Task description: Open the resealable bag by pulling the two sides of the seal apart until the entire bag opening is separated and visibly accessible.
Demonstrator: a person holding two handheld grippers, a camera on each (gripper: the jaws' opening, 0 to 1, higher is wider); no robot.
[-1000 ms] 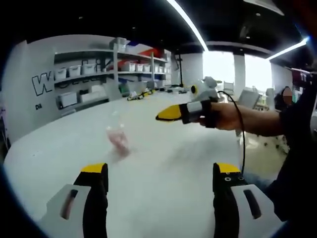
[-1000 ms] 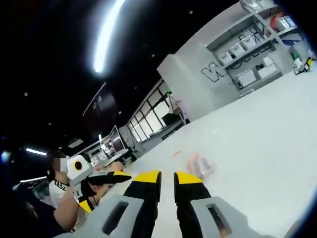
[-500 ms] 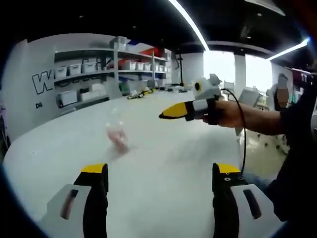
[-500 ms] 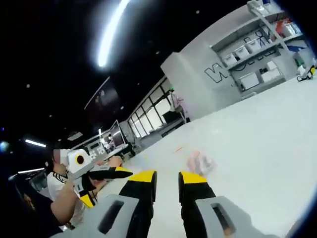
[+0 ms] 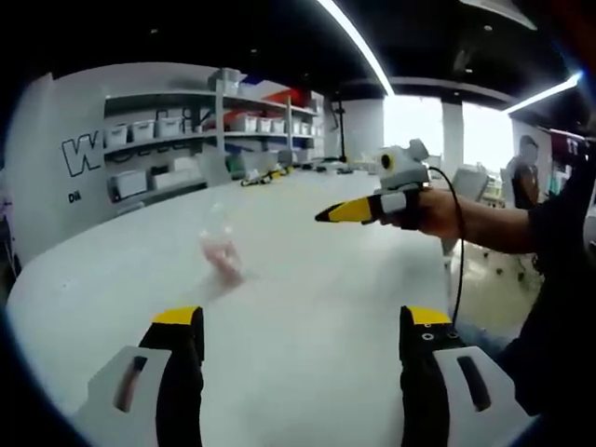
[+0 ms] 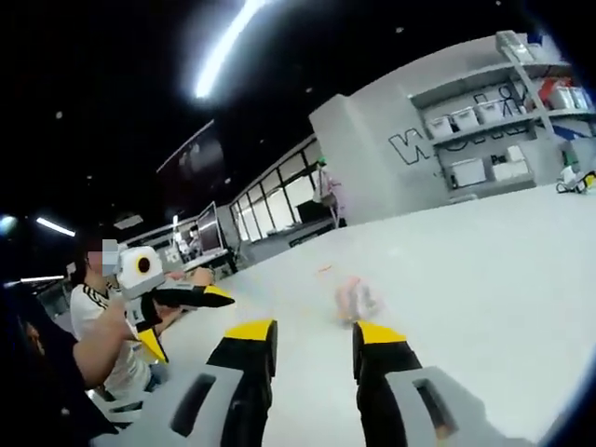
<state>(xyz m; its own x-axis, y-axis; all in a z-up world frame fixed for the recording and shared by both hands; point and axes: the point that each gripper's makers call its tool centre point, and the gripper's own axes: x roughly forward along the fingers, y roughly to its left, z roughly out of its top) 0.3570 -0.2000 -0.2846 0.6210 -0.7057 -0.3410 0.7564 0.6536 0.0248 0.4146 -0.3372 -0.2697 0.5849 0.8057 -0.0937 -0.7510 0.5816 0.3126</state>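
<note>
— Where is the resealable bag (image 5: 222, 256) seen?

— It is shown lying on the white table (image 5: 307, 307), well ahead of both grippers, with pinkish contents blurred inside; nothing is touching it.

— How are the grippers held?

— The left gripper (image 5: 303, 321) is seen spread wide above the table. The right gripper (image 6: 312, 333) is parted by a narrow gap, empty, and raised in the air to the bag's right.

— And behind?

— Shelves (image 5: 200, 130) of white bins are seen.
</note>
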